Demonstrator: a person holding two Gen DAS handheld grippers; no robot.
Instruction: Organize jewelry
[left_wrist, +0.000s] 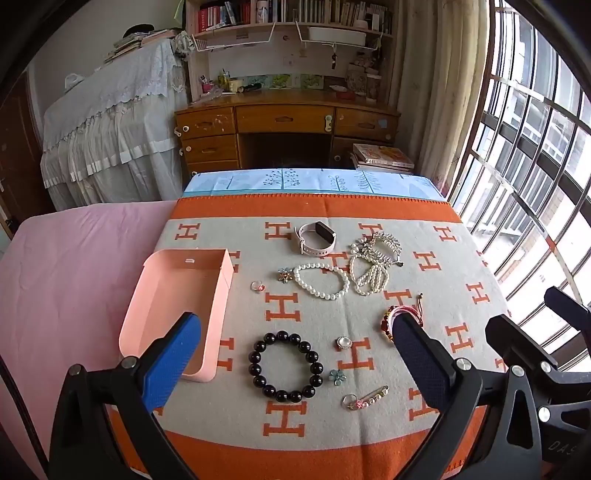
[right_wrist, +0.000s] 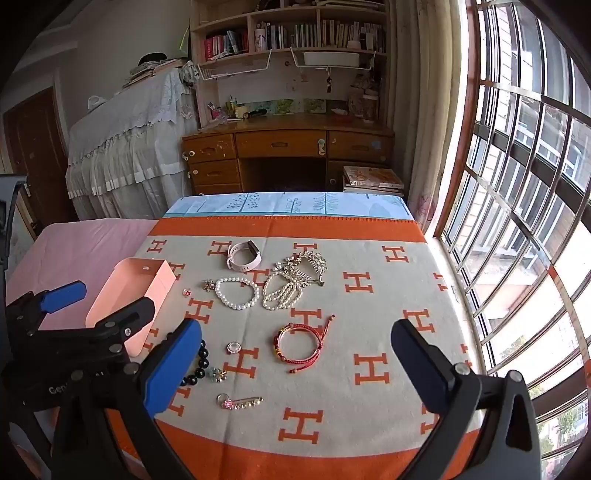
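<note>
Jewelry lies spread on an orange and grey patterned blanket (left_wrist: 369, 435). A black bead bracelet (left_wrist: 287, 366) sits between the fingers of my open left gripper (left_wrist: 295, 363), well below them. A pink open box (left_wrist: 177, 310) stands to the left. A pearl bracelet (left_wrist: 322, 281), a pearl strand with a hair comb (left_wrist: 375, 264) and a white watch (left_wrist: 317, 236) lie farther back. A red cord bracelet (right_wrist: 298, 344) lies under my open right gripper (right_wrist: 299, 363). A round brooch (right_wrist: 233, 347), a safety-pin charm (right_wrist: 240, 402) and a small ring (left_wrist: 258, 285) are also there.
A pink sheet (left_wrist: 74, 266) covers the bed left of the blanket. A wooden desk (left_wrist: 288, 125) with shelves stands beyond. A barred window (right_wrist: 524, 184) runs along the right side. A cloth-covered cabinet (left_wrist: 110, 122) stands at the back left.
</note>
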